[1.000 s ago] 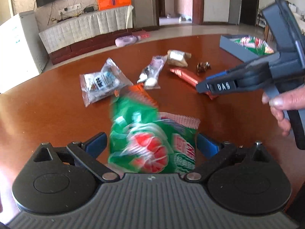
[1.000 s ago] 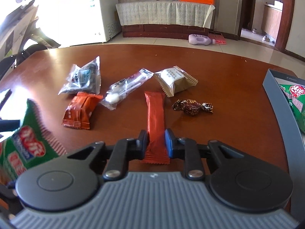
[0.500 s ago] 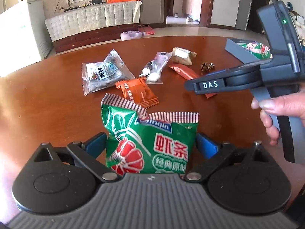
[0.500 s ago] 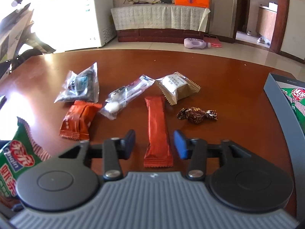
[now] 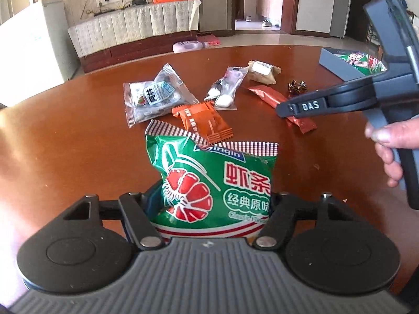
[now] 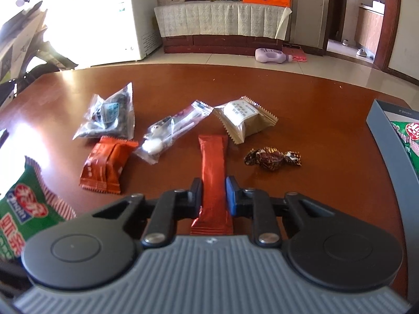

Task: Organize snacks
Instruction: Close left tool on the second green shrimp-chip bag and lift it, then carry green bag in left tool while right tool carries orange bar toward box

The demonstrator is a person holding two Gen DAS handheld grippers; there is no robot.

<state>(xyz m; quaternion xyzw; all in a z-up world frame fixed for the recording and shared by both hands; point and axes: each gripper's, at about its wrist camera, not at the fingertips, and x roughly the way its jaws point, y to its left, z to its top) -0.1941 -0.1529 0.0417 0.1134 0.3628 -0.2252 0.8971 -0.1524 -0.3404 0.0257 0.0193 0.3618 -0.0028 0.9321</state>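
My left gripper [image 5: 209, 204] is shut on a green shrimp-chip bag [image 5: 217, 180], held upright above the brown table [image 5: 65, 144]; the bag also shows at the left edge of the right wrist view [image 6: 23, 209]. My right gripper [image 6: 213, 193] is shut on the near end of a long red snack bar [image 6: 212, 167] that lies on the table. The right gripper is seen from the side in the left wrist view [image 5: 288, 108], over the red bar [image 5: 272, 98].
On the table lie an orange packet [image 6: 107, 164], a clear packet with dark contents [image 6: 110, 115], a clear slim packet [image 6: 172, 133], a beige packet [image 6: 246, 120] and a brown wrapped candy [image 6: 272, 158]. A grey box [image 6: 385, 136] holding green bags stands at the right.
My right gripper opened half a second ago and has closed again on the red bar. The left gripper has tightened on the green bag, now upright and steady.
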